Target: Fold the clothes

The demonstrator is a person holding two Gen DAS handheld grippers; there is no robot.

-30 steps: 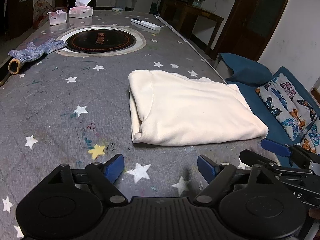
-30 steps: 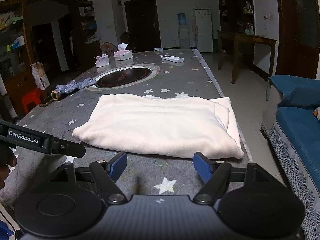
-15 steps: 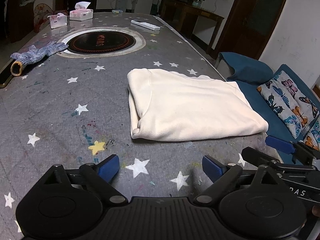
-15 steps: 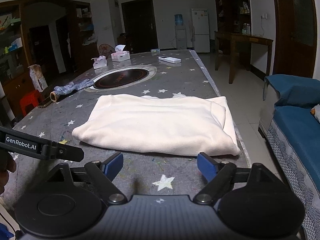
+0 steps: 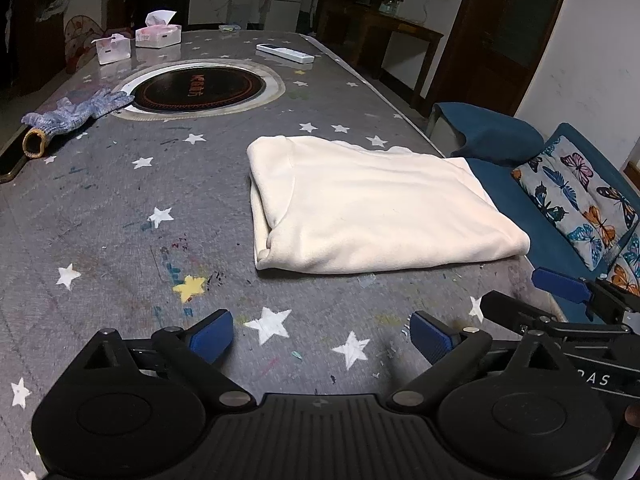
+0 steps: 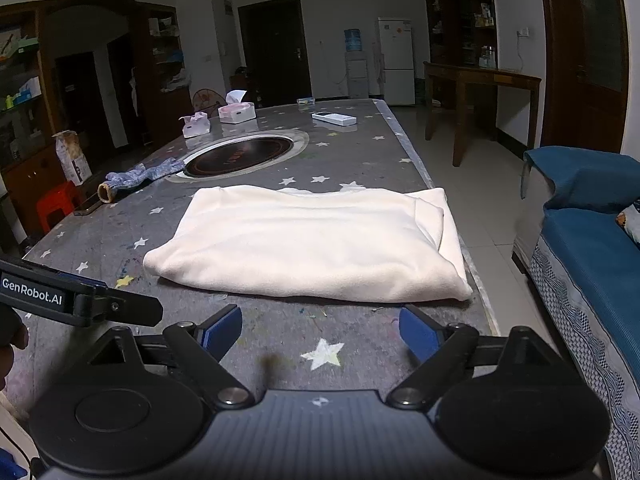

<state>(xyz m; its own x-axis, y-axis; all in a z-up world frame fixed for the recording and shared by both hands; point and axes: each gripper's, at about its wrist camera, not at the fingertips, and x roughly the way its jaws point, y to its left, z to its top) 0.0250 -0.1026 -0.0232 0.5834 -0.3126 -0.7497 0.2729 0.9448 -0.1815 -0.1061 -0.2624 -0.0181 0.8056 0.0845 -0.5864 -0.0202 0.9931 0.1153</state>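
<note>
A cream garment [image 5: 368, 208] [image 6: 308, 244] lies folded into a flat rectangle on the grey star-patterned table [image 5: 120, 208] [image 6: 352, 152], near its right edge. My left gripper [image 5: 322, 336] hovers over the table short of the garment's near edge, its jaws still opening, nothing between the blue pads. My right gripper [image 6: 320, 330] sits in front of the garment's long side, jaws also opening and empty. In the left wrist view the right gripper [image 5: 560, 292] shows at the lower right. In the right wrist view the left gripper's arm [image 6: 80, 300] shows at the left.
A round black cooktop [image 5: 198, 88] is set into the table's middle. A blue knit glove [image 5: 76, 110], two tissue boxes [image 5: 158, 34] and a white remote [image 5: 285, 53] lie farther back. A blue sofa with butterfly cushions [image 5: 576, 196] stands beside the table's right edge.
Both grippers' jaws have spread wider. Both have drawn back slightly from the garment, which lies still on the table.
</note>
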